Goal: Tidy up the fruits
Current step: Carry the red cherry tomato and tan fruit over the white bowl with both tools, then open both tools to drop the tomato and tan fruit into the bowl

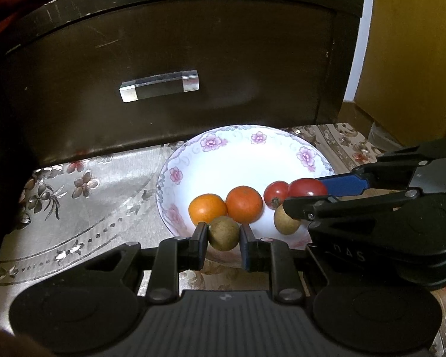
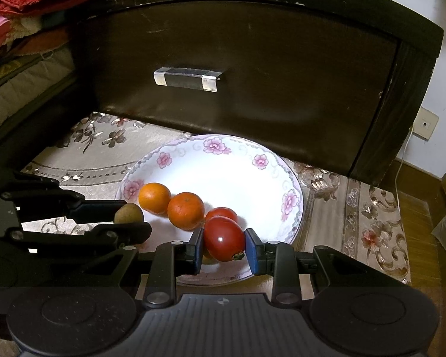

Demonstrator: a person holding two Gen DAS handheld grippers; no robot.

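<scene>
Left gripper (image 1: 224,233) I hold pinches brown-green round fruit (image 1: 224,233) at plate's (image 1: 240,154) 6 o'clock rim. Right gripper (image 2: 224,242) clamps glossy red tomato (image 2: 224,242) at 5 o'clock. Count on floral plate: two oranges, two tomatoes, two brown fruits.

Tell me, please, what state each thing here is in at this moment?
Left gripper: shut on a brown fruit.
Right gripper: shut on a tomato.
Plate: holding fruit.
Oranges: loose on the plate, side by side.
Drawer: shut.
</scene>
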